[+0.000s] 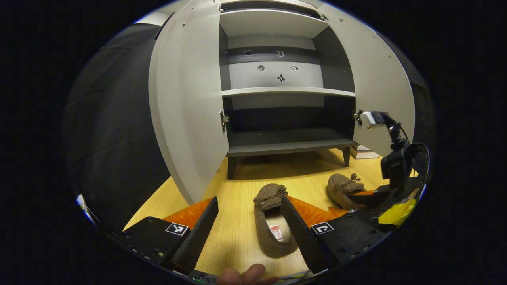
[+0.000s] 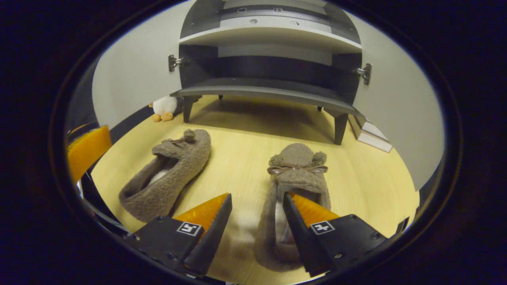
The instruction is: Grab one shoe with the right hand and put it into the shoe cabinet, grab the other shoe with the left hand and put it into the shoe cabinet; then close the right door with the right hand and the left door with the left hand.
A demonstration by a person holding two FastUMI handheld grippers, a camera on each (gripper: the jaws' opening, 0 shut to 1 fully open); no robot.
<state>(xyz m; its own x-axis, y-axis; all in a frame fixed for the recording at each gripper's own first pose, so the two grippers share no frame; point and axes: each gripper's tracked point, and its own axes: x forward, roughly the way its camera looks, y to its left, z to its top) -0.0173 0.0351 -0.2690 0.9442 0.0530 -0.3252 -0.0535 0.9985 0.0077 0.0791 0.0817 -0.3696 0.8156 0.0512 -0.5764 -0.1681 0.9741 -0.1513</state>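
Fuzzy brown fabric covers the two slippers we see lying on the pale wooden floor in front of the shoe cabinet (image 1: 285,148), whose left door (image 1: 186,111) and right door (image 1: 380,83) both stand wide open, its lowest shelf bare and dark. In the right gripper view, the right gripper (image 2: 253,221) hovers low with its fingers spread apart and holding nothing; one finger pokes over the open heel end of the right shoe (image 2: 297,174), which points its bow-trimmed toe toward the cabinet. The left shoe (image 2: 170,178) lies just beside it, angled, toe also toward the cabinet. In the left gripper view, the left gripper (image 1: 249,221) likewise has its fingers apart and empty, with that shoe (image 1: 271,221) lying between and slightly past them, one finger crossing in front of its opening. We judge these slippers to be light, soft and floppy, with a plush upper that should not slip; the collar at the heel or the side wall of the opening looks like the firmest place to pinch, since the toe would squash. A small label shows inside the left shoe, too blurred for us to read. A small white soft toy (image 2: 164,107) sits by a cabinet leg.
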